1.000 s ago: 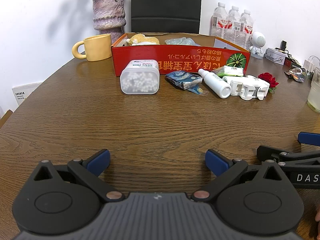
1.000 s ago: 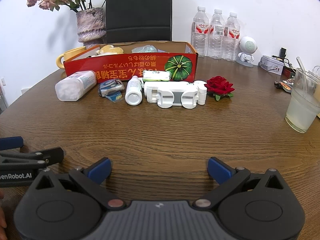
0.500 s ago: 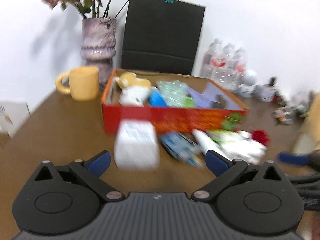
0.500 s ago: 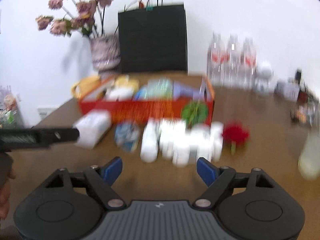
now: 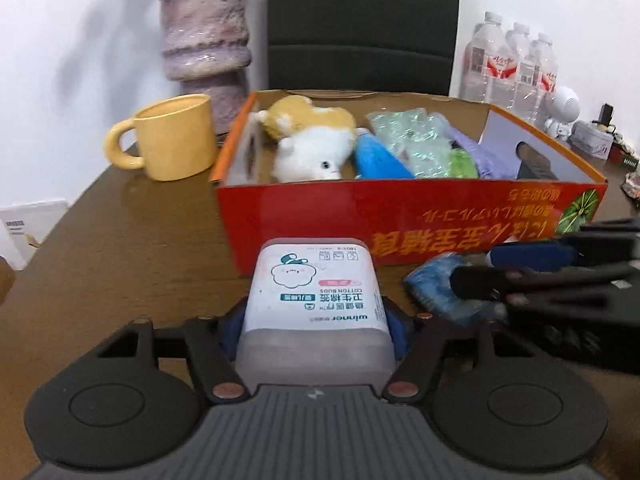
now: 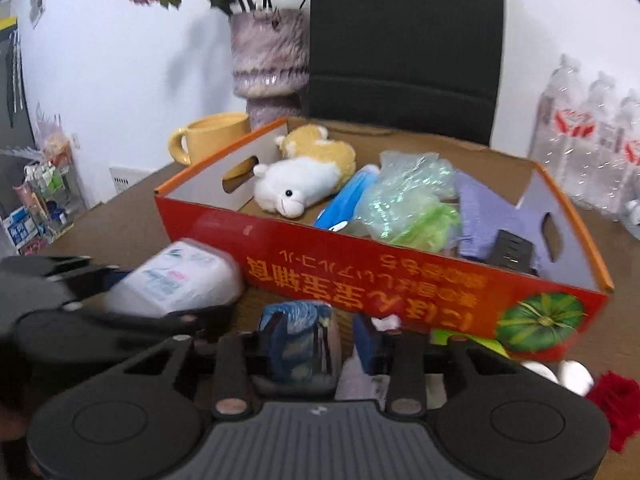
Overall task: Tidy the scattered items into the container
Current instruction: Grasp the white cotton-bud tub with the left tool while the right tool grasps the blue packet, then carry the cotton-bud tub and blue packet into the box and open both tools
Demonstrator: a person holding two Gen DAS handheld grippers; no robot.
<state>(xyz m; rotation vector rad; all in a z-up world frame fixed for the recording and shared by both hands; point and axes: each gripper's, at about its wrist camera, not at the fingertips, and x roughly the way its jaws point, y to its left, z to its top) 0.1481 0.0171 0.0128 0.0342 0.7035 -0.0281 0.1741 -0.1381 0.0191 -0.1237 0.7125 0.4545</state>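
A clear cotton bud box with a white label sits between the fingers of my left gripper, which is shut on it just in front of the red cardboard box. In the right wrist view my right gripper is shut on a blue packet near the red cardboard box. The cotton bud box and left gripper show at its left. Inside the container lie plush toys, a blue tube and plastic bags. The right gripper appears blurred over the blue packet.
A yellow mug and a purple vase stand left of the box, with a black bag behind it and water bottles at the back right. A red rose and white items lie right of my right gripper.
Both grippers moved forward from the table's near edge to the items by the box. The left closed on the cotton bud box, the right on the blue packet.
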